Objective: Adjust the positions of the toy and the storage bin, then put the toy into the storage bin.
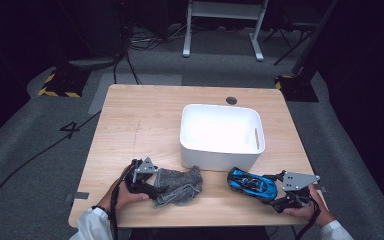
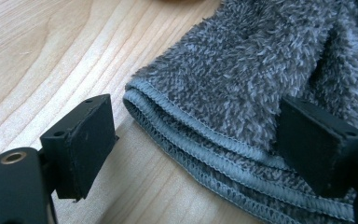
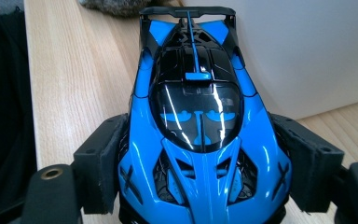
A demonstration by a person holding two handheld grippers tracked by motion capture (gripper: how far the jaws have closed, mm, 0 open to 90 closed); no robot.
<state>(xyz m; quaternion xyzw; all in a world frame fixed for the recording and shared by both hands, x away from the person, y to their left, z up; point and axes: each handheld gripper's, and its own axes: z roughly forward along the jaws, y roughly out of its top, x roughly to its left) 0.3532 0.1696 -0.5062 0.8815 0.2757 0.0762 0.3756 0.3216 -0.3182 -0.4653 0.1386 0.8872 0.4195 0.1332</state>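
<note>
A grey fluffy cloth lies crumpled near the table's front edge, left of centre. My left gripper is at its left end, open. In the left gripper view the cloth's stitched folded edge lies between the jaws of the left gripper; one pad stands clear on bare wood and the other is over the pile. A blue and black toy car sits at the front right. My right gripper is shut on it. In the right gripper view the right gripper's pads press both sides of the car's nose.
A white plastic bin stands mid-table just behind the cloth and the car, its wall close beside the car. The wooden table has bare room at the left and back. Cables and stands sit on the floor beyond.
</note>
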